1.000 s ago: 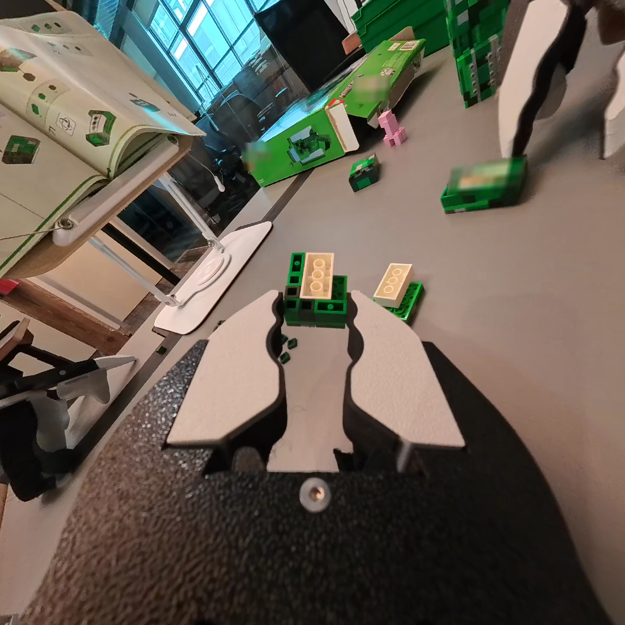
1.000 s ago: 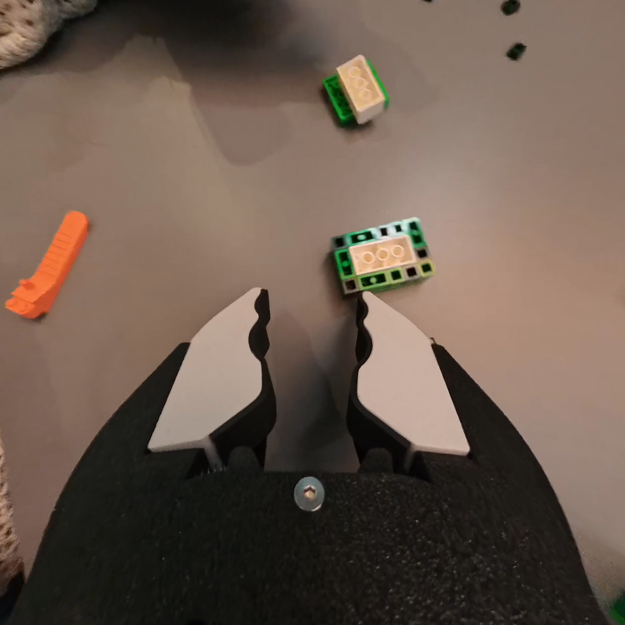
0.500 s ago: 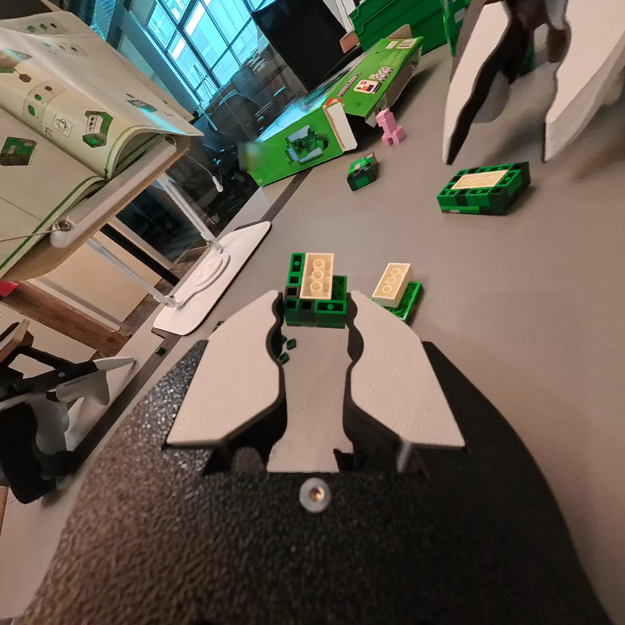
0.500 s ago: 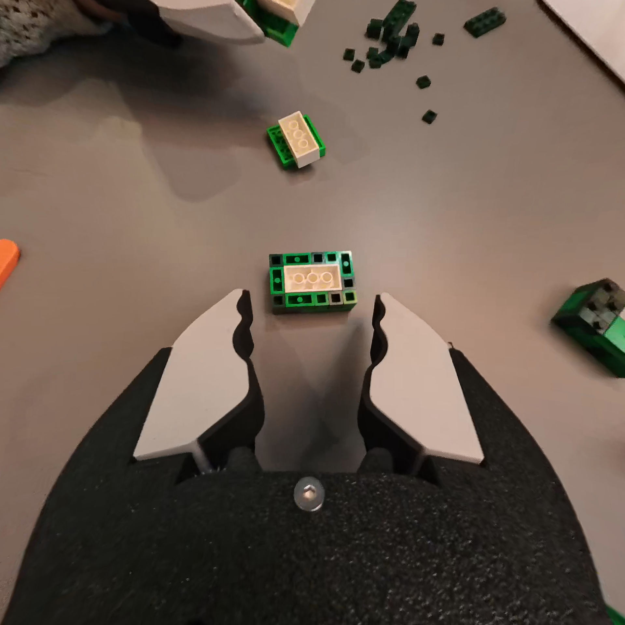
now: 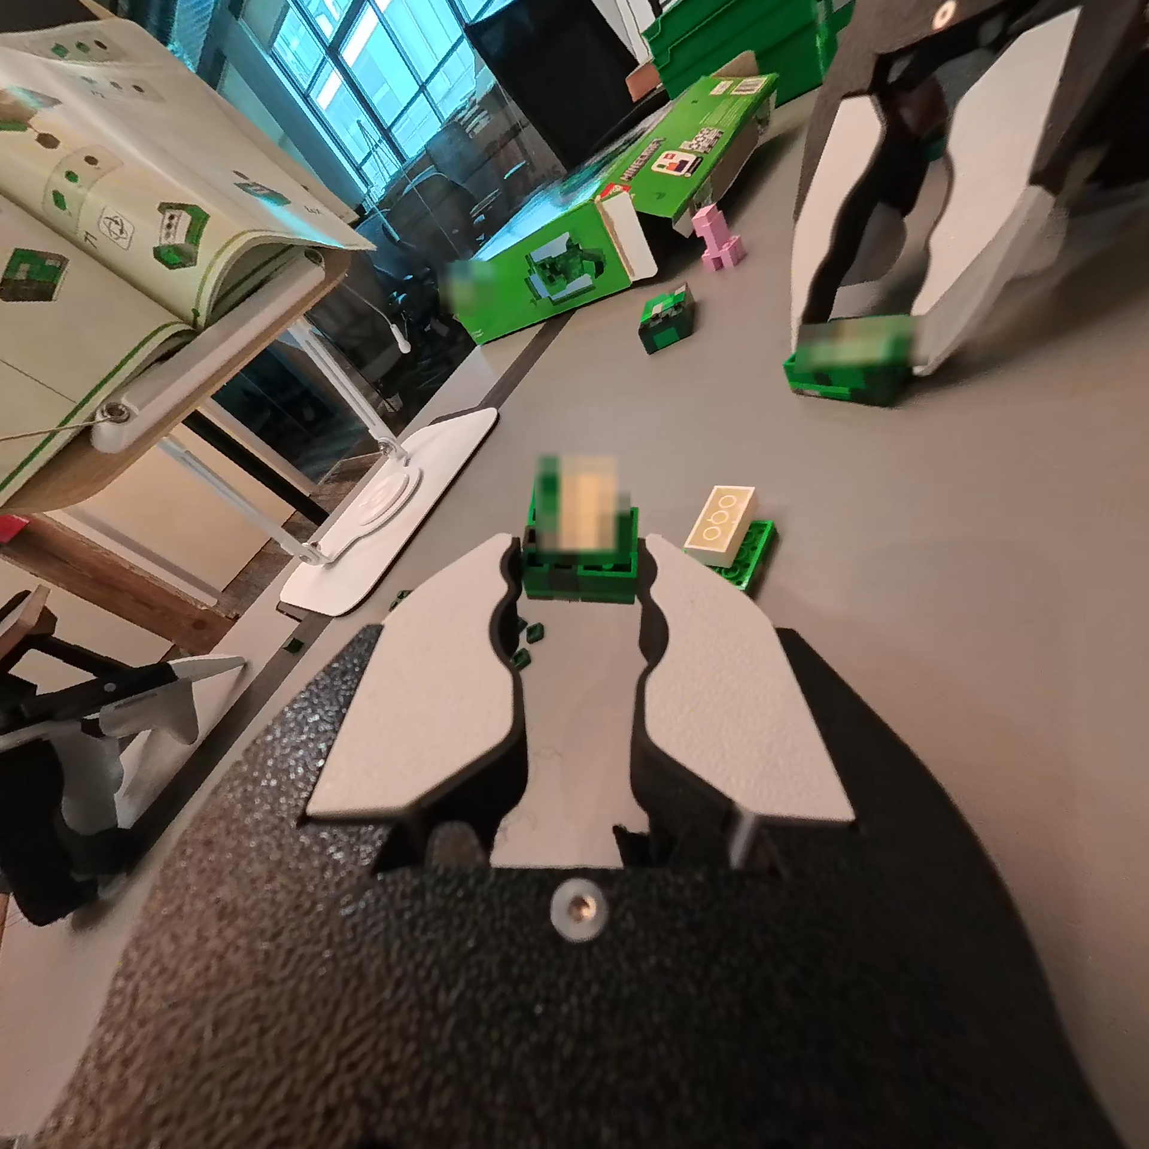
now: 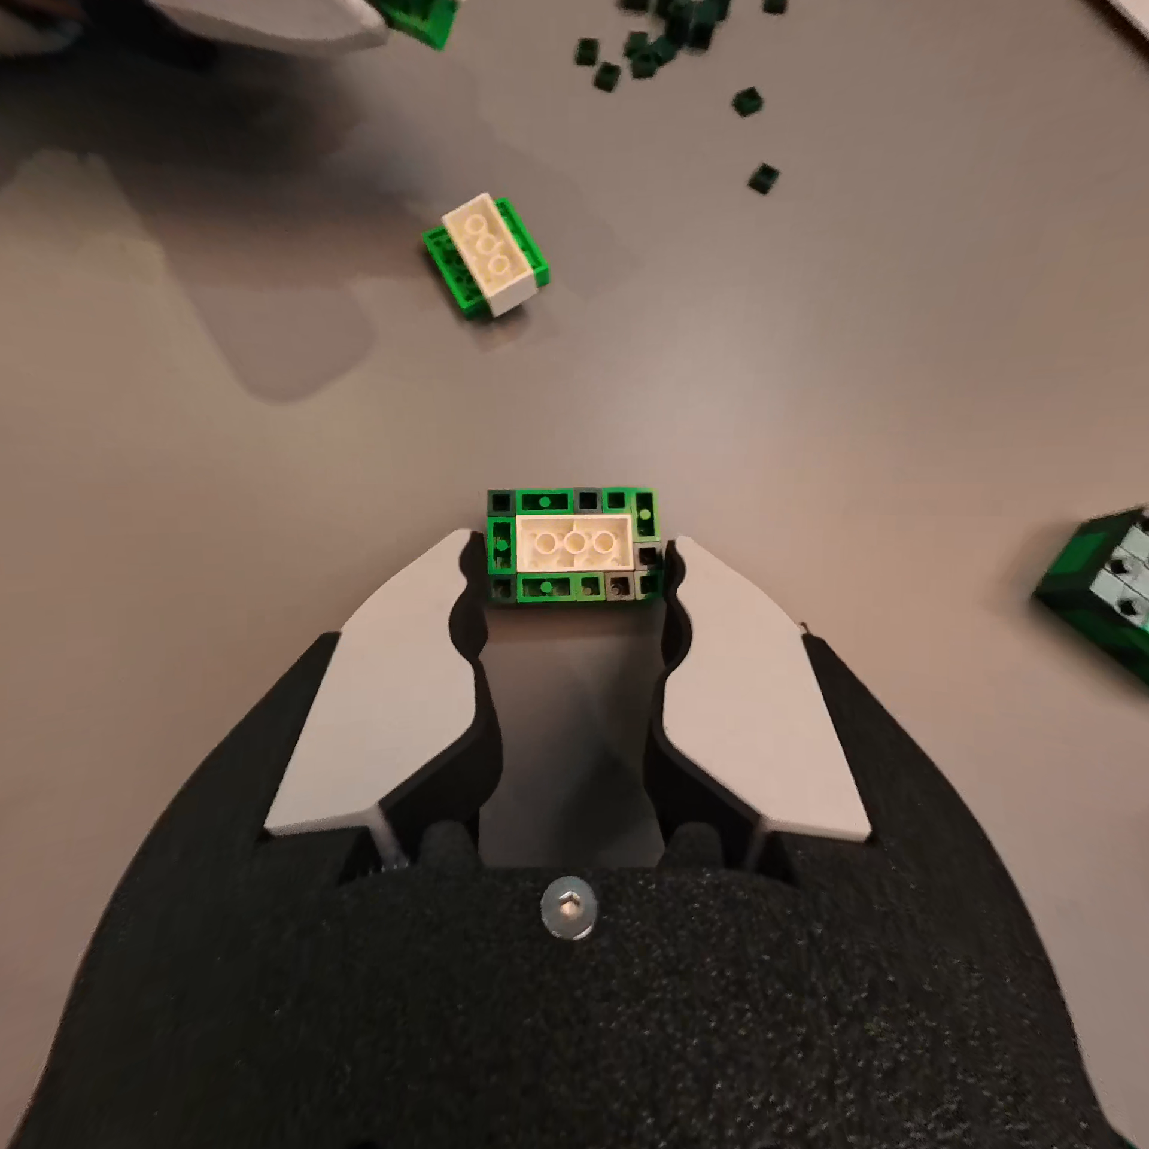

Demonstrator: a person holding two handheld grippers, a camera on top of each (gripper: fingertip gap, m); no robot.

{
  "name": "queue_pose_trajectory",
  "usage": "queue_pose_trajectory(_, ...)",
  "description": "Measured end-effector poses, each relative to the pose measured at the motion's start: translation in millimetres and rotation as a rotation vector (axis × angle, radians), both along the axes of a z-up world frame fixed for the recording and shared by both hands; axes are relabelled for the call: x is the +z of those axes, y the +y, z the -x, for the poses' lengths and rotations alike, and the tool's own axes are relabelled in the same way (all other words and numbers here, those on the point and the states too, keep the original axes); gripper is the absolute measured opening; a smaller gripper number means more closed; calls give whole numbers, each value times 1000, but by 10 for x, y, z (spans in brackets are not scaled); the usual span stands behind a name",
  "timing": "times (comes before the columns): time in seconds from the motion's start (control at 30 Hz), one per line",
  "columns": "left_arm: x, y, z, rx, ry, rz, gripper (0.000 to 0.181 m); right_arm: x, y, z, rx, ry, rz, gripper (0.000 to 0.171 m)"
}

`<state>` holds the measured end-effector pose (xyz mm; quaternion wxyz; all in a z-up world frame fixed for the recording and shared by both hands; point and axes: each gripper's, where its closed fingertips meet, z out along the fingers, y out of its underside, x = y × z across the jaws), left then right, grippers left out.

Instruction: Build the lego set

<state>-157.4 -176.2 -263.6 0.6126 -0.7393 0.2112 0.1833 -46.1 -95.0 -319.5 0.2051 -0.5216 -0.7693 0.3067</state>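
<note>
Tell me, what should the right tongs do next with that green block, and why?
Probably close. The right tongs are open, one fingertip on each side of the flat green rectangular brick assembly with a white centre brick, which lies on the grey table, so squeezing should grip it.

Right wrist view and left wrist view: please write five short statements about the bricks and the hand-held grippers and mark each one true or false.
1. The right hand-held gripper has one finger on each side of a green block with a white brick in its middle. True.
2. That block is lifted clear of the grey table. False: it rests on the table.
3. The left hand-held gripper holds the pink figure. False: the figure stands far off near the green box; a green block is between this gripper's fingertips.
4. A white brick on a green plate lies apart from both grippers. True.
5. The instruction booklet lies flat on the table. False: a stand holds it up.
</note>
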Motion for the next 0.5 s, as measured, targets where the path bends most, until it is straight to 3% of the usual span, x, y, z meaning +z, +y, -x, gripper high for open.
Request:
queue_pose_trajectory(0.23, -2, 0, -1, 0, 0, 0, 35, 1, 108, 57, -205, -3, -15, 54)
queue_pose_trajectory(0.5, 0, -2, -3, -1, 1, -1, 35, 66, 76, 56, -219, 63, 44, 61)
